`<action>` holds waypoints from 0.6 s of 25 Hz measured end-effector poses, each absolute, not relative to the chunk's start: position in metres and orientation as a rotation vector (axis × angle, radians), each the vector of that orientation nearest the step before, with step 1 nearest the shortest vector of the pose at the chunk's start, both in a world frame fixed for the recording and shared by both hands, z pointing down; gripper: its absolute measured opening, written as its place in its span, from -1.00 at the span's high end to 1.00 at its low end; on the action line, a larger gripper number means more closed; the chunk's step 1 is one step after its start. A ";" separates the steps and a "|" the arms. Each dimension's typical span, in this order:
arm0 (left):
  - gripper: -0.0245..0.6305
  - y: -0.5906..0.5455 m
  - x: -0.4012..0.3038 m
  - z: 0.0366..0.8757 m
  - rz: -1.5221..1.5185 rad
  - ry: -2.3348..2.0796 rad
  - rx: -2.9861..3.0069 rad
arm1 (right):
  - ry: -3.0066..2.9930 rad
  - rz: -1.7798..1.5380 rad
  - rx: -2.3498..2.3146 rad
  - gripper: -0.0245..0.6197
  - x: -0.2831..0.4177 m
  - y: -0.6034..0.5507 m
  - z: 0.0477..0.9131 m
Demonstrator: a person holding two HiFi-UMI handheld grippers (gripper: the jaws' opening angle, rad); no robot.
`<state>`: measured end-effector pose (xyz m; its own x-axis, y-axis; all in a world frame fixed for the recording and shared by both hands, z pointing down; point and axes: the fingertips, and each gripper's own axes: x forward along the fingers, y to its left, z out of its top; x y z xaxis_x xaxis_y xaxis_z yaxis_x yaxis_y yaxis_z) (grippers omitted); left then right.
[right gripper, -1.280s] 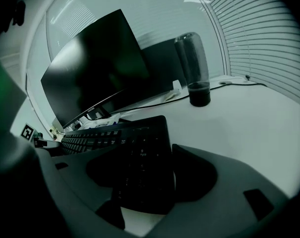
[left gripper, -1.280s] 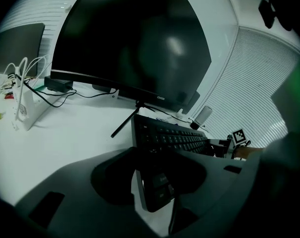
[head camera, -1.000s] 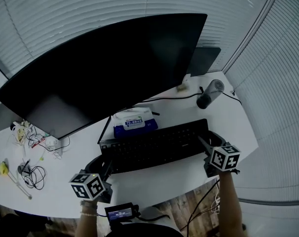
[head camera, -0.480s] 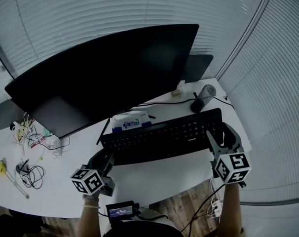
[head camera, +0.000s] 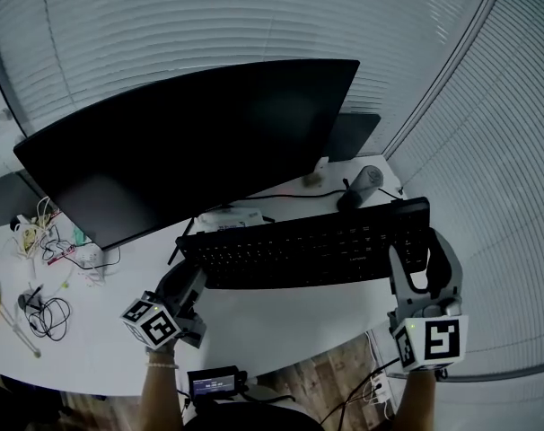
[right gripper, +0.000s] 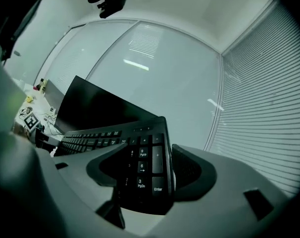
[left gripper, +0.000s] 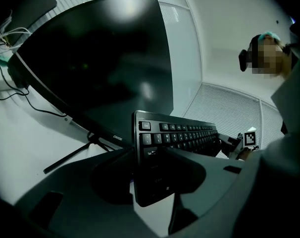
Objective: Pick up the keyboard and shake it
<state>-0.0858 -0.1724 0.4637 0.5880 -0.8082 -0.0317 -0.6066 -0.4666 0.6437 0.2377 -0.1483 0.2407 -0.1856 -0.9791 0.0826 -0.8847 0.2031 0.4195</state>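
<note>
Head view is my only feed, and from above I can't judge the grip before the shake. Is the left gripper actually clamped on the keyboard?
Observer: Yes. In the left gripper view, the left gripper has both jaws pressed on the keyboard, at the end with the Tab key.
Operator: And the right one?
Observer: In its own view, the right gripper clamps the number-pad end, one jaw right beside the Enter key.
</note>
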 end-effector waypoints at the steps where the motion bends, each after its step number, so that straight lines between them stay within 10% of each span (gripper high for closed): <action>1: 0.40 -0.172 -0.083 0.460 -0.465 -1.103 2.233 | -2.137 -0.433 1.758 0.04 0.236 -0.141 0.232; 15: 0.40 -0.173 -0.076 0.446 -0.551 -0.983 2.233 | -2.054 -0.564 1.770 0.04 0.218 -0.111 0.191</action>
<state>-0.0756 -0.1730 0.4456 0.6340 -0.7639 -0.1200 -0.5008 -0.5239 0.6890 0.2176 -0.1114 0.1907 -0.1423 -0.9896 0.0185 -0.8416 0.1308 0.5240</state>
